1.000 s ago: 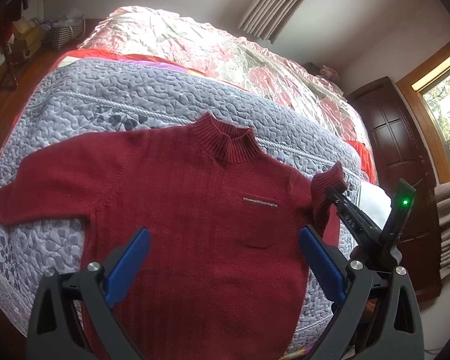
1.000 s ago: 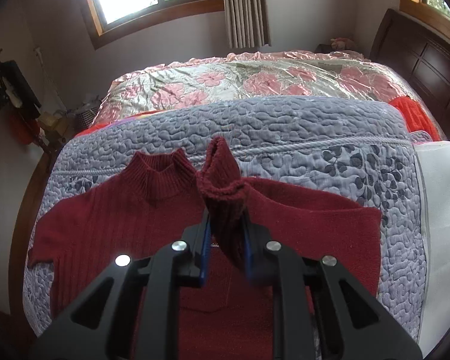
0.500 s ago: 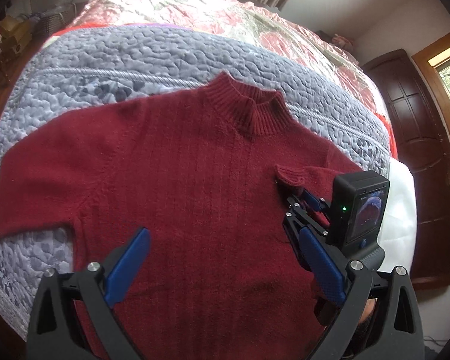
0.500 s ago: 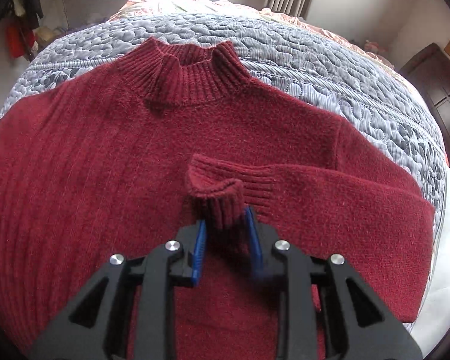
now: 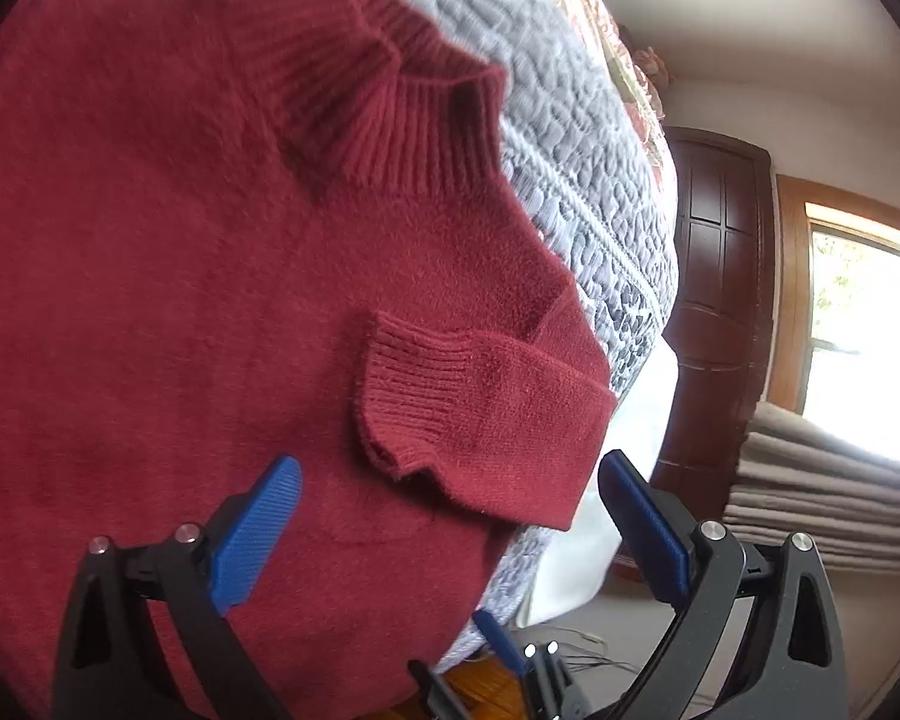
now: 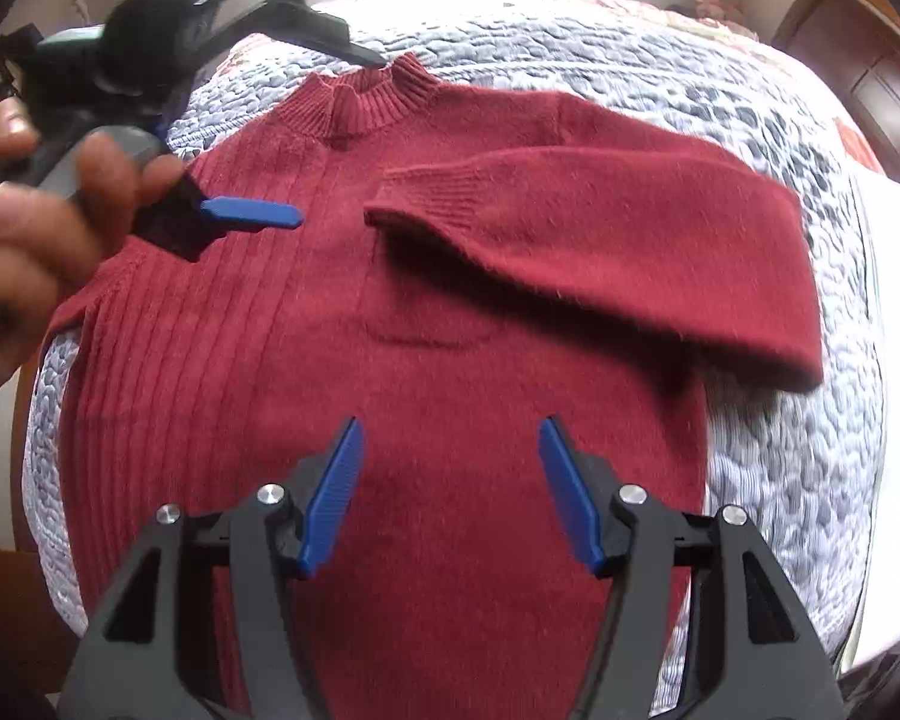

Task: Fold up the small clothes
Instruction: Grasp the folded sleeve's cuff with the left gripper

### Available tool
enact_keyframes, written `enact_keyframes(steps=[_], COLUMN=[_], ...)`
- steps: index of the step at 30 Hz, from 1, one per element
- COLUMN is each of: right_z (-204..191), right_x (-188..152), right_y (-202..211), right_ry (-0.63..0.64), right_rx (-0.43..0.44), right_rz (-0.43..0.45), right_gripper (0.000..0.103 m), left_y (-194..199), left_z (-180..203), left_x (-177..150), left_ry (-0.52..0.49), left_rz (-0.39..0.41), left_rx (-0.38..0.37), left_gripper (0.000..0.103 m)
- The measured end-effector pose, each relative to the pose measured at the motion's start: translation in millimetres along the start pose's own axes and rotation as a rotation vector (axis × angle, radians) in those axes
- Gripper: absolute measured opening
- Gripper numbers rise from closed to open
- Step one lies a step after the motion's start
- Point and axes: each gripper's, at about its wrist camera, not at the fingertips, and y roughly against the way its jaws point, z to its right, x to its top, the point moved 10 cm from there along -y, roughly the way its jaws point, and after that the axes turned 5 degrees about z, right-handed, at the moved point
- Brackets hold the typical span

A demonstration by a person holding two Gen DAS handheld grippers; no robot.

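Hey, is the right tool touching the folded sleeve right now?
Apart. In the right wrist view the right tool is open over the sweater body, with bare red knit showing between its fingertips and the folded sleeve.

Support: a bed (image 6: 858, 420), covered by a grey-lilac quilted bedspread (image 6: 780, 468) stitched in a pebble pattern with a corded line across it.
Further covers: a floral pink and cream quilt (image 6: 648, 9) is seen beyond the bedspread, toward the headboard end; a white sheet (image 5: 630, 420) is exposed at the bed's right edge.
Lying on the bedspread: a dark red knitted sweater (image 6: 450, 390), spread flat, front up, ribbed collar (image 6: 366, 99) toward the floral quilt.
Sweater state: one sleeve (image 6: 600, 240) is folded inward across the chest, its ribbed cuff (image 5: 414, 396) resting on the body panel.
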Motion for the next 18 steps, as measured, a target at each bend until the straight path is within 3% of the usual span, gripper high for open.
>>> enact_keyframes(steps=[2,5,10,11,12,14,16,18], right_z=[6,13,22,23,24,24,24,21], right_x=[-12,-17,-8,-6,-4,-1,3,4], right_y=[6,12,21,23,25,30,34,37], right_ry=[-0.023,-0.061,-0.104,-0.110,-0.115,-0.123,-0.127,-0.123], right_rx=[0.000,0.001,0.010,0.012,0.015,0.020,0.027,0.029], right_rz=[-0.015,-0.017,0.021,0.028,0.036,0.052,0.061,0.062], right_gripper=[0.061,0.062,0.065,0.066,0.066,0.066,0.066,0.066], left_y=[-21,-40,-49,-48,-48,-52,-55,-58], left_z=[-2,-8,-5,-2,-2,-1,-3,-3], left_x=[2,1,3,4,4,0,-3,-5], left_ry=[0.031,0.017,0.010,0.005,-0.007,-0.023,-0.027,-0.032], left_rz=[-0.025,-0.032,0.008,0.018,0.022,-0.005,-0.024,-0.029], left_rx=[-0.004,0.057,0.084,0.095,0.115,0.149,0.169,0.182], left_gripper=[0.099,0.099,0.098,0.088,0.062,0.036,0.018,0.010])
